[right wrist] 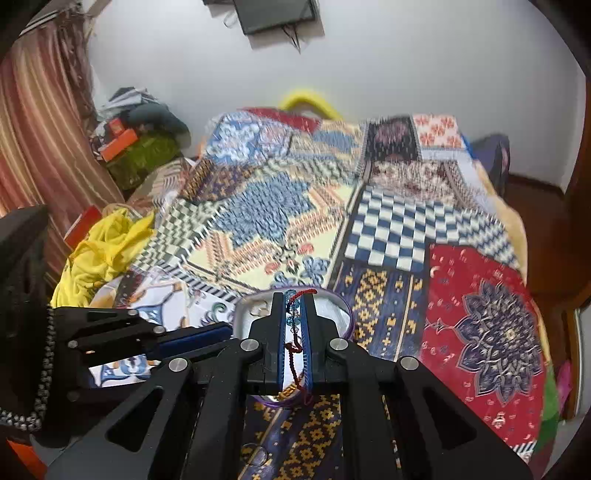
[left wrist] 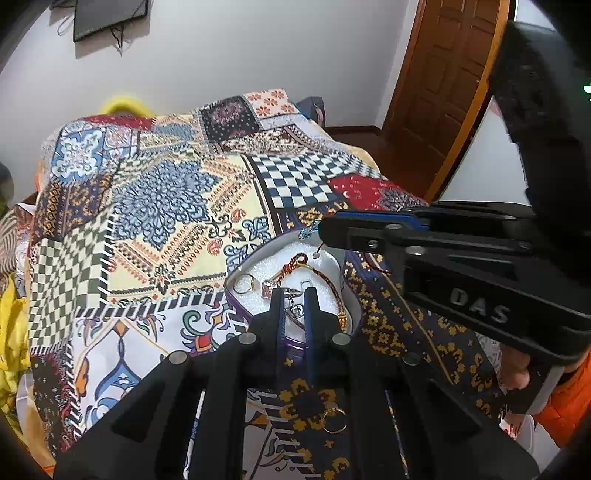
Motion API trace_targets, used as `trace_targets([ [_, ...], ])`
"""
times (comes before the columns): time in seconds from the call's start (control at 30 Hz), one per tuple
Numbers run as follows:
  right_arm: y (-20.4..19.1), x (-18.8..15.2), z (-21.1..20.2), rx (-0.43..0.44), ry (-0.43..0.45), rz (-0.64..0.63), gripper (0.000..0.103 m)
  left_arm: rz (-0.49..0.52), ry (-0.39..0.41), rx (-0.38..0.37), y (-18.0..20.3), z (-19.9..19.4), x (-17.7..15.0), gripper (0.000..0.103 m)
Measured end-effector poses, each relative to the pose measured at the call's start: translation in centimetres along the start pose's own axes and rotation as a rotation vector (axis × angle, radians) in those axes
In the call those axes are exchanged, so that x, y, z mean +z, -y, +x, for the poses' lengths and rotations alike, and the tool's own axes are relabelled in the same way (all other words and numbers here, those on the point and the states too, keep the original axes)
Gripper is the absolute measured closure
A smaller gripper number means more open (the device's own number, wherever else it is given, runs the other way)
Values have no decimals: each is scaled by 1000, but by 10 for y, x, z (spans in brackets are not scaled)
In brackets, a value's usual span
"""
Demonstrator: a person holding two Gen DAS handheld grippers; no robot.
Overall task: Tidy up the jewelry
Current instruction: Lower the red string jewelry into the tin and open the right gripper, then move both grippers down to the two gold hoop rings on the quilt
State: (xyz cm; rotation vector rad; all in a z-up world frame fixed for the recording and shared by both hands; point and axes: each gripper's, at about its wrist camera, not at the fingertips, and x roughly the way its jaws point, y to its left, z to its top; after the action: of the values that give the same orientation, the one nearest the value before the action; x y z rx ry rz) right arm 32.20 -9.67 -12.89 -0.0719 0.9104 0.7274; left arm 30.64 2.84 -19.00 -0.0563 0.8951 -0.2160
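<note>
This is a bedroom in a home. A bed [left wrist: 177, 206] fills most of the room under a patchwork-print bedspread [right wrist: 388, 229]. A dark flat screen [right wrist: 277, 14] hangs on the white wall [left wrist: 240, 55], cables dangling beneath it. A panelled wooden door [left wrist: 447, 85] stands to one side, a striped curtain [right wrist: 40, 122] to the other, with clothes and boxes [right wrist: 136, 133] heaped in the corner.

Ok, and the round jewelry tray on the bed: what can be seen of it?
The jewelry tray is round, with a grey wall, purple outer band and white padded lining. It sits on the patterned bedspread. Inside lie a gold ring, a braided cord bracelet and a small pendant piece. The left hand-held gripper reaches over its near edge; the right hand-held gripper holds a blue-beaded red cord above it.
</note>
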Motion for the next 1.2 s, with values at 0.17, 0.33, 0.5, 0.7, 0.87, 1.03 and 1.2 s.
trace_targets([
  [0.17, 3, -2, 13, -4, -42, 1, 96, 10, -14, -14, 1, 7, -2, 95],
  [0.33, 3, -4, 15, -23, -55, -17, 96, 13, -19, -15, 2, 7, -3, 95],
  [0.5, 2, -4, 9, -22, -66, -24, 95, 6, -12, -11, 1, 0, -4, 94],
  [0.7, -8, -4, -8, -57, -32, -60, 91, -10, 17, 2, -2, -20, -3, 88],
  [0.87, -17, -5, -32, -78, 13, -74, 90, -23, 56, 15, -3, -45, -3, 82],
  [1.03, -26, -12, -61, -112, 74, -96, 74, -22, 93, 25, 2, -70, -4, 70],
  [1.2, -35, -23, -78, -131, 102, -116, 72, -20, 117, 30, 8, -92, -11, 62],
])
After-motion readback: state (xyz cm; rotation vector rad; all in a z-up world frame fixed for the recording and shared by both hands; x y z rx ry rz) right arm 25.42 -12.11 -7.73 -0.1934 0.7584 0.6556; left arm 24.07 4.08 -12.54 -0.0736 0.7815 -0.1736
